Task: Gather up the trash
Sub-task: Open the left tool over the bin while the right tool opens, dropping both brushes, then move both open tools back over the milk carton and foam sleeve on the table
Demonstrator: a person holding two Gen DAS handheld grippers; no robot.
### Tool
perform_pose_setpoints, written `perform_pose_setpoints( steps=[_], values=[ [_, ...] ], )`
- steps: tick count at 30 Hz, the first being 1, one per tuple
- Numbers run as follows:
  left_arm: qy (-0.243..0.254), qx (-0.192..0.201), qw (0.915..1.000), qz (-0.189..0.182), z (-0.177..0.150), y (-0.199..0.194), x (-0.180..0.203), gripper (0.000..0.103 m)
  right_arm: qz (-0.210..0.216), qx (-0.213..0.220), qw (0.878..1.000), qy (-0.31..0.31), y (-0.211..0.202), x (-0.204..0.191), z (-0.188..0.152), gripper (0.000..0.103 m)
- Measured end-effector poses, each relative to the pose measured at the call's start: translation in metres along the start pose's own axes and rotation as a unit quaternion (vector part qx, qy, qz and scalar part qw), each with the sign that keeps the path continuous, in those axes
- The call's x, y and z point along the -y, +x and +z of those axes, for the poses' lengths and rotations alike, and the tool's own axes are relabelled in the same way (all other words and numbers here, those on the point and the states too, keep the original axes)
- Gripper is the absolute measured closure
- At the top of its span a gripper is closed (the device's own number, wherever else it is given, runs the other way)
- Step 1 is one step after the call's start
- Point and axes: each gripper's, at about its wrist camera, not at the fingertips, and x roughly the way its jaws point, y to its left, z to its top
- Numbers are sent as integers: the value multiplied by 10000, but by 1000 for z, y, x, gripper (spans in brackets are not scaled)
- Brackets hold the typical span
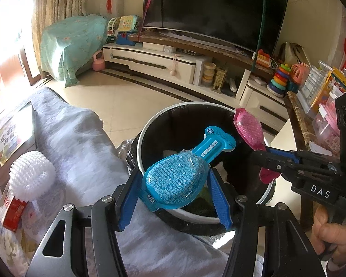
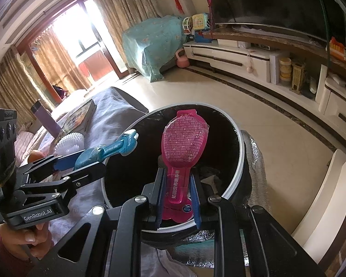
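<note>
Hovering over the open bin [image 1: 147,124], the left gripper [image 1: 175,191] clamps a blue packet [image 1: 180,175] and the right gripper [image 2: 178,198] a pink packet [image 2: 184,143], both yet to drop; a white ball [image 1: 32,173] waits beside it.

At frame centre, the left gripper [image 1: 176,185] clamps a blue packet [image 1: 180,180] over the trash bin [image 1: 147,124]. At right, the right gripper [image 1: 257,155] pinches a pink packet [image 1: 249,131].

You get strong daylight from the glass door [image 2: 80,53], blown out to white there (nearby curtains wash out too). Away from it, the trash bin [image 1: 150,124] interior falls into near-black shadow. Fisheye bending curves every edge; corners darken.
</note>
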Motion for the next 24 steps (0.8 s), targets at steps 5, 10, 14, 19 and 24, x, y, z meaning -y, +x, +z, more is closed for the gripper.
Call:
perform_pose_setpoints(
  steps=[5,10,14,19,24],
  values=[
    [-94,-52,9999,8,2,3,0,43,27,8,9999,97,-1,5,3,66],
    [-229,27,9997,22,-4,-6,-7,36,31,146,9997,195,-11,6,1,58],
    [-429,137,9990,15,-19,-20,-17,33,139,271,9992,261,-19,0,-4,40],
    [-770,212,9968,46,-48,-41,-38,30,395,378,9980,323,-25,-16,-14,16],
    [-1155,236,9929,172,-81,-63,-64,29,527,328,9979,183,-24,-38,-22,12]
  ],
)
